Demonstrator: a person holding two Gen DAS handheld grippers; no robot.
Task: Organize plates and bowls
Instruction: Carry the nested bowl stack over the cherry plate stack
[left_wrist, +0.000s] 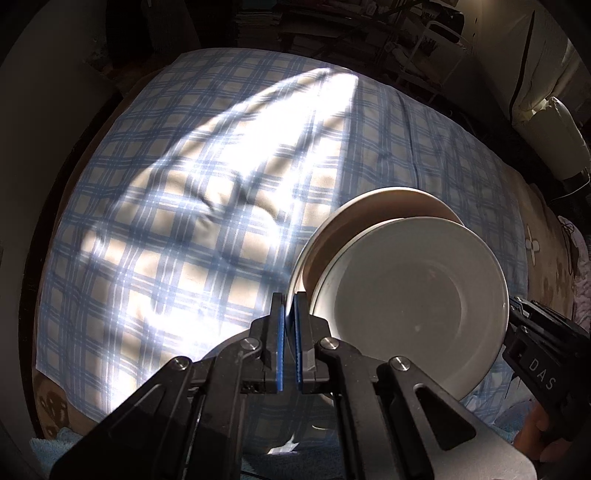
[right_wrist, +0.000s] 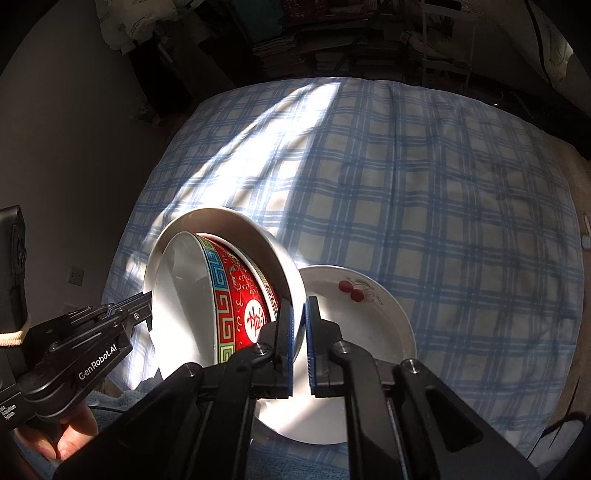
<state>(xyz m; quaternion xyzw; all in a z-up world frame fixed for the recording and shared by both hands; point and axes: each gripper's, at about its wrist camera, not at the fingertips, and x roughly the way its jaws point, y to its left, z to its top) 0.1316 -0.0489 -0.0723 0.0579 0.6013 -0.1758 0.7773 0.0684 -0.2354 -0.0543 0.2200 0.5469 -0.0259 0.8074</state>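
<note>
You hold the large plain white ceramic bowl (right_wrist: 258, 236) tipped on its side, mouth towards your left, near the near edge of the blue-and-white checked cloth (right_wrist: 406, 184). Nested inside it is the red bowl with the patterned band and white interior (right_wrist: 240, 295). Your right gripper (right_wrist: 299, 306) has its blue pads pinching the white bowl's rim, the wall plainly between them. Your left gripper (left_wrist: 289, 299) has its pads drawn almost together at the opposite rim. It seems to nip that edge, but the gap is too narrow and shaded to be sure. The round white plate with the red cherry motif (right_wrist: 369, 325) lies flat on the cloth just beside the 2 bowls, its left rim hidden behind them.

The main risk is the red bowl sliding out. It sits loose in a tilted shell, so any further tip towards the left could spill it onto the cloth. Glazed rims are slick, and if either pinch slips the white bowl could swing down and strike the plate.

The right wrist view alone shows the red pattern and the cherry plate. The left wrist view looks into the mouths and shows only 2 white interiors. Neither view shows whether the white bowl rests on anything.
</note>
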